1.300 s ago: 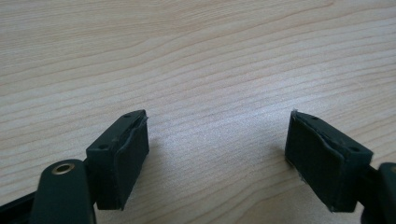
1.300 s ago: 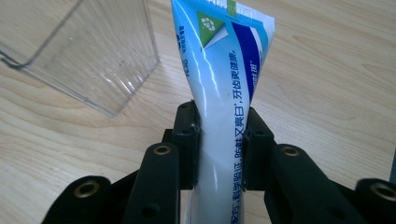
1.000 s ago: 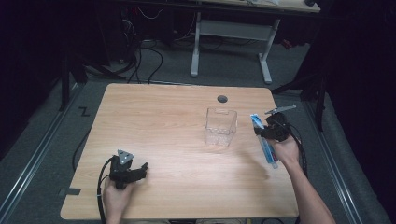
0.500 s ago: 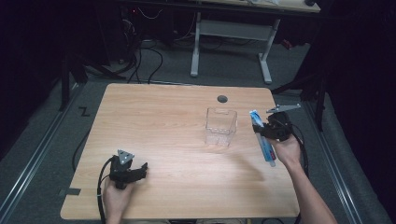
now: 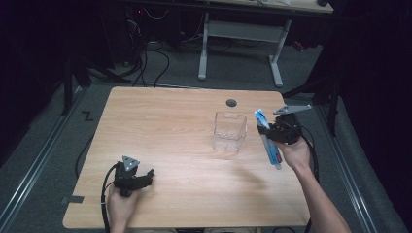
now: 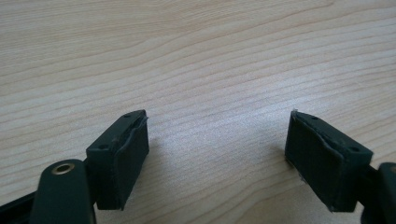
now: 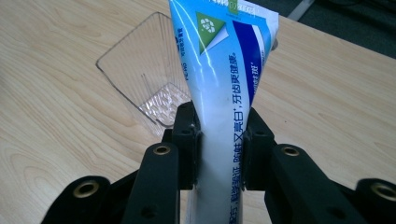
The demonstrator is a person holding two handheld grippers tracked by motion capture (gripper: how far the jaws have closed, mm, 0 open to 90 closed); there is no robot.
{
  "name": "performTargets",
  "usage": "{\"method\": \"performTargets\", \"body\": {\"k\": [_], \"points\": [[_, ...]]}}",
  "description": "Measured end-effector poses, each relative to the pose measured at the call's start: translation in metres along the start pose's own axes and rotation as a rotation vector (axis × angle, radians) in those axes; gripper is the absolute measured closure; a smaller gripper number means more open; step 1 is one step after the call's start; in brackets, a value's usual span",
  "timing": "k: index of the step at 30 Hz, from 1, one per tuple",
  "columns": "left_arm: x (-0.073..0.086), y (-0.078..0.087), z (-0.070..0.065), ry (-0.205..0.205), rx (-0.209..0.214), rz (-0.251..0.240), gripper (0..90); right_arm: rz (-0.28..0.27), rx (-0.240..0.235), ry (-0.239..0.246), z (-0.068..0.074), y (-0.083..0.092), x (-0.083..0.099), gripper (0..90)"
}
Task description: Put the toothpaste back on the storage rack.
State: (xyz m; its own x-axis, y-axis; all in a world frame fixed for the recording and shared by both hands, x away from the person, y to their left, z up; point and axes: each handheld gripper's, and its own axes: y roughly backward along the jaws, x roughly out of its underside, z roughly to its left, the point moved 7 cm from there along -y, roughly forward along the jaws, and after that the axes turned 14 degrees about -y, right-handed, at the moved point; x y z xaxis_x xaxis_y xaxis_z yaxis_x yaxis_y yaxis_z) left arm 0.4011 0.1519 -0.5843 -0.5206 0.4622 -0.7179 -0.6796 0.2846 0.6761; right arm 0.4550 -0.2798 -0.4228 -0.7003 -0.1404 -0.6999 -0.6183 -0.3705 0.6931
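A blue and white toothpaste tube is clamped in my right gripper, held above the table at the right, tilted with its flat end up toward the far side. A clear plastic cup stands upright just left of the tube, apart from it. My left gripper rests low over the table near the front left, jaws wide apart with bare wood between them.
The wooden table has a round cable hole at its far edge behind the cup. Cables and a white desk frame lie on the floor beyond the table.
My right gripper has risen with the tube and shifted a little toward the cup. The left gripper has stayed put.
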Motion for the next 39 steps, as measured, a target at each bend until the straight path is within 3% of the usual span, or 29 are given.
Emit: {"method": "performTargets", "body": {"k": [4,17,39], "points": [[0.0,0.0,0.0,0.0,0.0,0.0,21.9,-0.015,-0.027,-0.001,0.006,0.003,-0.006,72.2],[0.0,0.0,0.0,0.0,0.0,0.0,21.9,-0.044,-0.041,0.033,0.021,0.005,-0.022,72.2],[0.0,0.0,0.0,0.0,0.0,0.0,21.9,-0.087,-0.067,0.05,0.041,0.0,-0.048,72.0]]}}
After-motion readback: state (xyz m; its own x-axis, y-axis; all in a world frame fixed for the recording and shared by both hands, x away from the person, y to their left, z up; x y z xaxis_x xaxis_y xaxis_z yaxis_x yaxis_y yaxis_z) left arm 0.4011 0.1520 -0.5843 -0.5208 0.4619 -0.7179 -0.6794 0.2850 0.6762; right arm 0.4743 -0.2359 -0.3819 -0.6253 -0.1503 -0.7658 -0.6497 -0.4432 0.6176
